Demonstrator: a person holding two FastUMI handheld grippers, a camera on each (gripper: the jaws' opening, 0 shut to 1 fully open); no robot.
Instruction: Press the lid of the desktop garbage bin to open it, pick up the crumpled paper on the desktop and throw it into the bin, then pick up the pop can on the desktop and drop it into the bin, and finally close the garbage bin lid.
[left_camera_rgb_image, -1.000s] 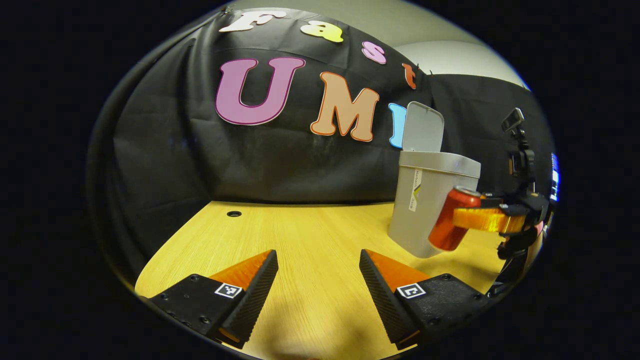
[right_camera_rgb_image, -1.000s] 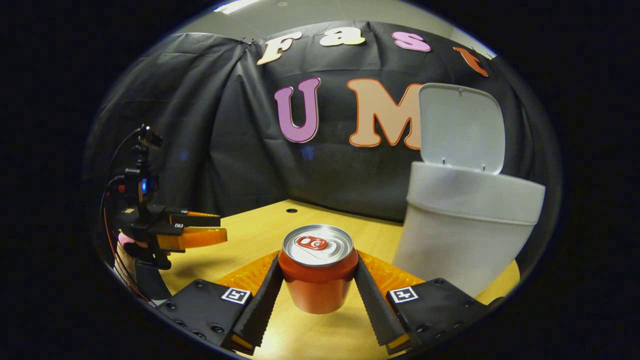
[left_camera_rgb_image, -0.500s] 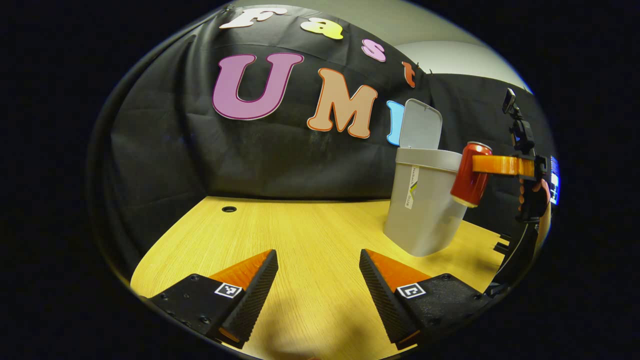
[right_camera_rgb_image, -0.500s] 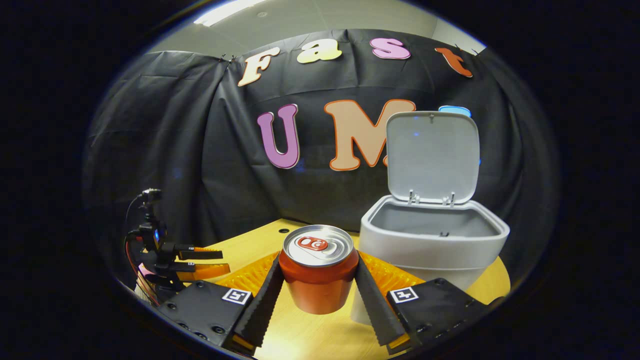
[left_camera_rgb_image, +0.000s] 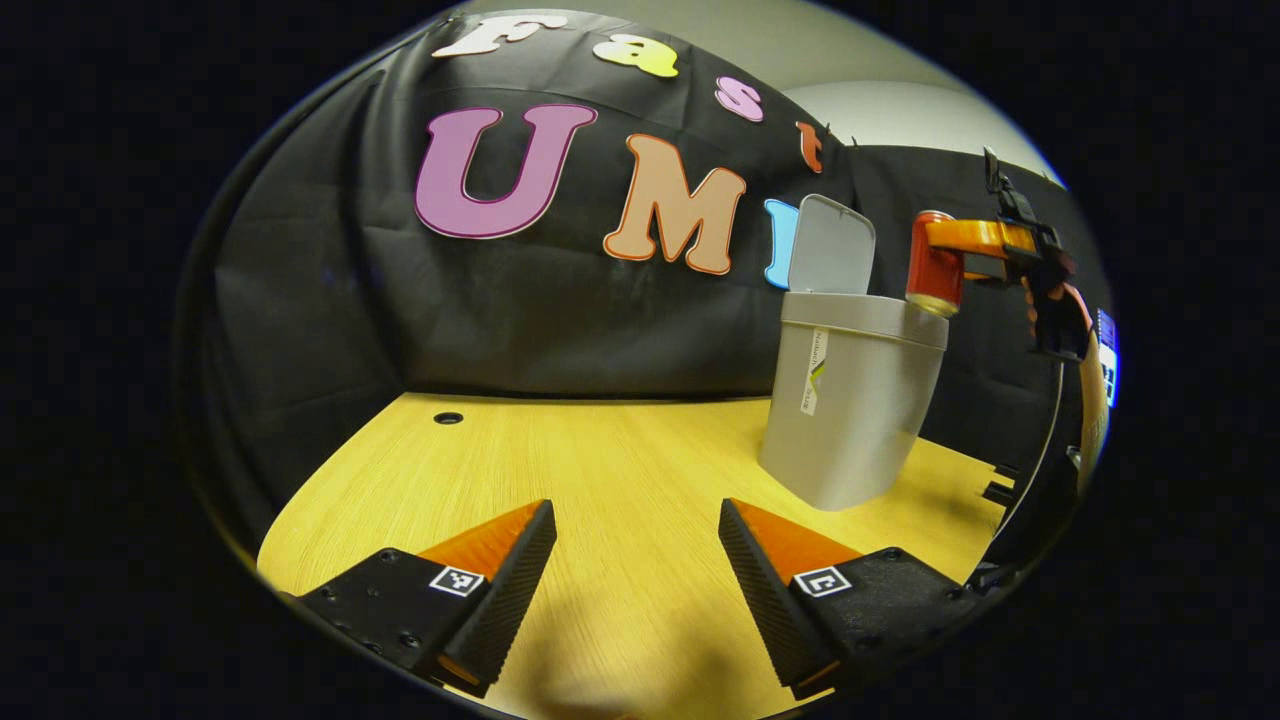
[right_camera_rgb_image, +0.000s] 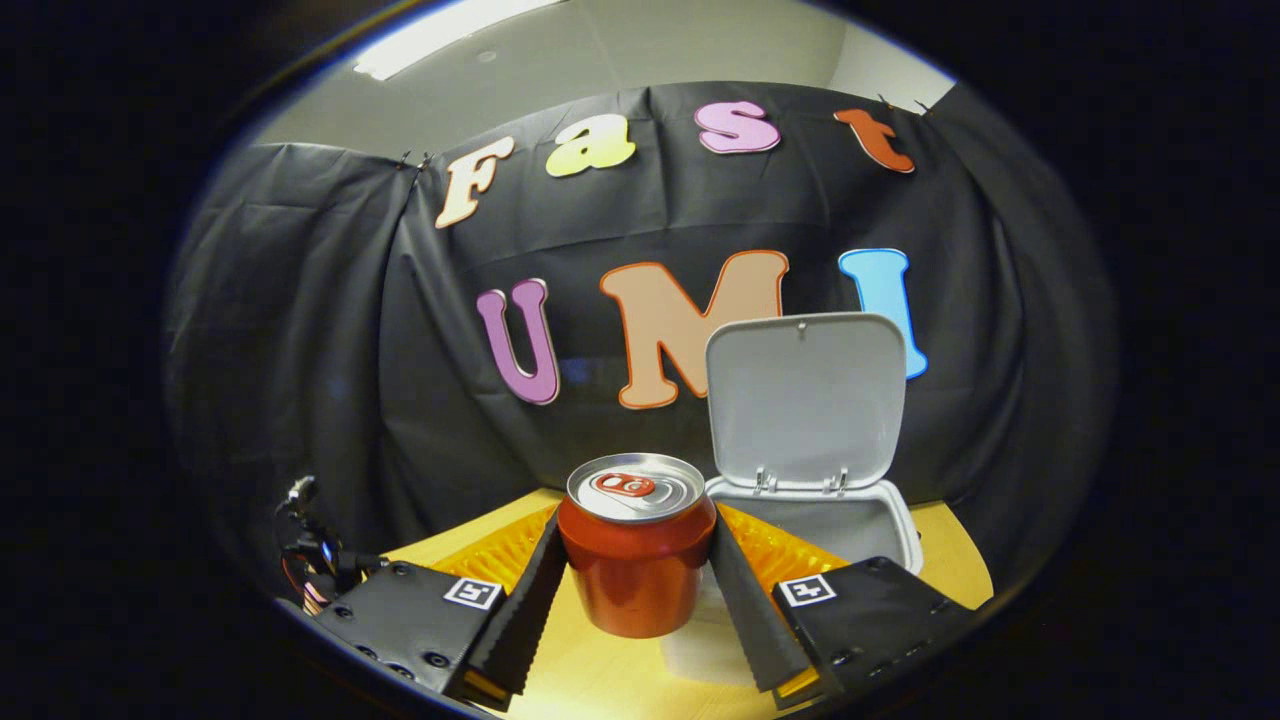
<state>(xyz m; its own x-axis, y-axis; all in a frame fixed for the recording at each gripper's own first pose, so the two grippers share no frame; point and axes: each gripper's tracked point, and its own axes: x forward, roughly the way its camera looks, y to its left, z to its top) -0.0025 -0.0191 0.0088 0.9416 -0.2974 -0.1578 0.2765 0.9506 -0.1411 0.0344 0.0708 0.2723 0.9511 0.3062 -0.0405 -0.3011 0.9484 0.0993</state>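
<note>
- Red can clamped between both fingers of the right gripper, upright, silver top facing the camera, lifted off the desk.
- From the left gripper view, same can held high, just above the right-hand rim of the bin, with the right gripper reaching in from the right and a hand wrapped round its handle.
- Bin just beyond and to the right of the can in the right gripper view, mouth open, partly hidden behind the can and the right finger.
- Lid standing upright on its hinges at the back of the bin, clear of the opening; seen edge-on as a pale flap in the left gripper view.
- Nothing between can and bin mouth.
- Left gripper low over the wooden desk, fingers spread apart and holding nothing, well away from the bin.
- Small dark hole in the desk near the back left corner.
- Black cloth wall behind everything; pale ceiling with a strip light above it.
- Far left of the right gripper view, the left gripper small and dim, with cables; jaw state there too small to tell.
</note>
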